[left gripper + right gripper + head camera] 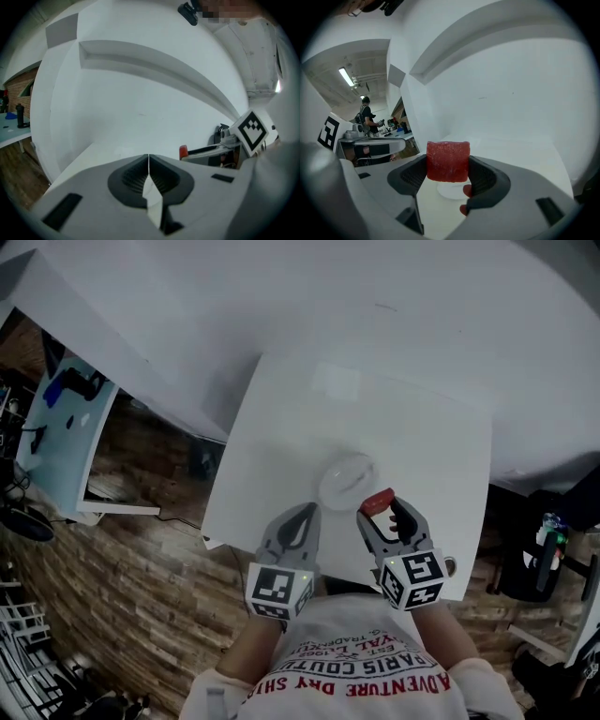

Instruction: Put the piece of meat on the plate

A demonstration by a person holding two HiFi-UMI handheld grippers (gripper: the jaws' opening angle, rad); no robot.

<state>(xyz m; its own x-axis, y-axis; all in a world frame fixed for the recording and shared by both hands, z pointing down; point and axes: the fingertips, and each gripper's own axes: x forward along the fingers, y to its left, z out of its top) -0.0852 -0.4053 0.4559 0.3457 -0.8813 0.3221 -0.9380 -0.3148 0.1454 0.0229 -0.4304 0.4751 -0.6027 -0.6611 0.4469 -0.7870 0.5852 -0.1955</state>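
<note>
Fingers (pixel 483 179) of the right gripper (pixel 382 514) are clamping a red, block-shaped piece of meat (pixel 448 161) just beside the round white plate (pixel 345 480). Only the left gripper (pixel 148 174) view is showing its jaws pressing together, empty.

Overhead onto table (pixel 375 427), two low along jaws

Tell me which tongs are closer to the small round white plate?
Right. The right tongs, shut on the red block of meat, hang at the near right rim of the white plate. The left tongs, shut and empty, sit off its near left side, slightly farther.
</note>
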